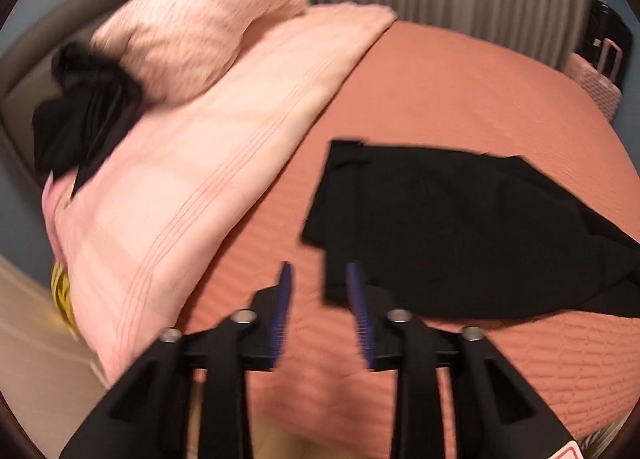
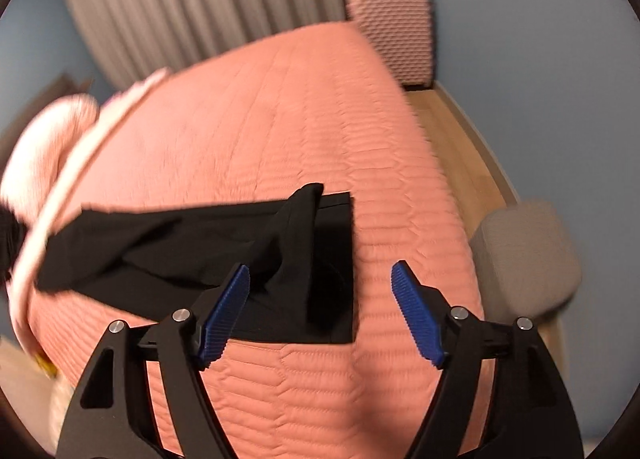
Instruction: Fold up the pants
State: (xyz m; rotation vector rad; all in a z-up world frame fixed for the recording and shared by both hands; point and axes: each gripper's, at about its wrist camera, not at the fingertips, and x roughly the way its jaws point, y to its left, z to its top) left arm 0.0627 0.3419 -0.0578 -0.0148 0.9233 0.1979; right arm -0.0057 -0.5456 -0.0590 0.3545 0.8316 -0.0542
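black fabric pants (image 1: 460, 227) lie on the salmon-pink quilted bedspread (image 1: 460, 99), partly folded, layers overlapping w/ one flap standing up in a ridge in right wrist view (image 2: 296, 235). left gripper (image 1: 320, 283), black frame w/ blue ribbed pads, hangs above the near edge of the pants, jaws apart w/ a narrow gap, nothing between them; can't tell if the tips touch the cloth, frame is blurry. right gripper (image 2: 324, 283), same build, jaws spread wide, empty, hovering over the squared end of the pants nr the bed's near side. pale pink striped pillow (image 1: 192, 163) sits at the head of the bed, left of the pants, w/ a fluffy light pink knit cushion (image 1: 192, 39) on top & a crumpled black garment (image 1: 84, 119) on the pillow's far-left end. grey pleated curtain (image 2: 180, 11) behind the bed. pink hard-shell suitcase (image 2: 390, 35) stands upright past the far corner of the bed by the blue wall. grey upholstered stool (image 2: 528, 259) on the wood floor, right of the bed.
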